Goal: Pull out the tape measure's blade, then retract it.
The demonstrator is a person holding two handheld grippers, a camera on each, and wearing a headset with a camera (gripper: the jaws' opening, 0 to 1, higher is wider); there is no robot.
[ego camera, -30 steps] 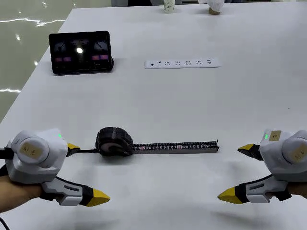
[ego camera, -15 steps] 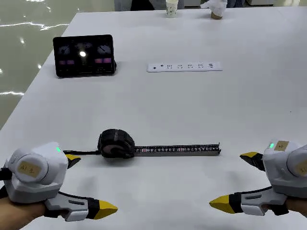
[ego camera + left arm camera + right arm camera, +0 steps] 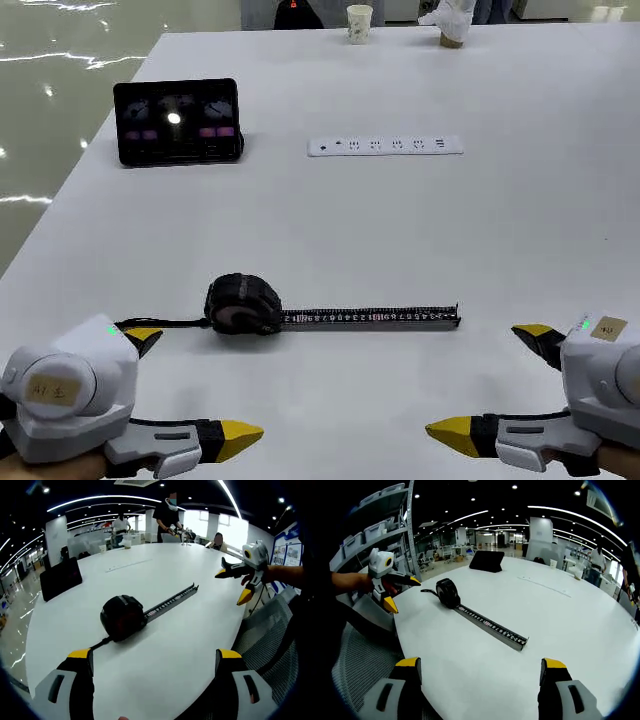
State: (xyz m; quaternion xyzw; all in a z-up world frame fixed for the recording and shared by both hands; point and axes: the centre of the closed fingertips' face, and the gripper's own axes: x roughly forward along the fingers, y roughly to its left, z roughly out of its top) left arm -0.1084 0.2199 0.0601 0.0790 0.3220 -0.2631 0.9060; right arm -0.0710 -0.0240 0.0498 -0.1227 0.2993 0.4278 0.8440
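Tape measure at the midpoint of the task. The tape measure's black case point(image 3: 241, 304) rests on the white tabletop point(image 3: 400, 230), near its front edge and left of centre. The blade point(image 3: 370, 318) lies flat on the surface, drawn out to the right of the case and ending in its hook. A thin black strap point(image 3: 165, 323) trails from the case's left side.

The left gripper point(image 3: 195, 384) is near the strap end, with its jaws spread wide and nothing between them. The right gripper point(image 3: 485, 380) is beyond the blade's hook, its jaws likewise parted and empty. Neither gripper touches the tape measure. Each gripper view looks along the blade between two separated yellow tips.

A dark tablet point(image 3: 178, 120) and a white power strip point(image 3: 385, 146) lie well behind the work, and a paper cup point(image 3: 358, 22) stands at the far edge.

Judged from this layout, the pull-out is done and retraction is the step in hand. The next move probably calls for the left jaws to close on the case and steady it. The right jaws would then guide the hook end back, or the lock would be released. Whether a lock holds the blade out cannot be told.
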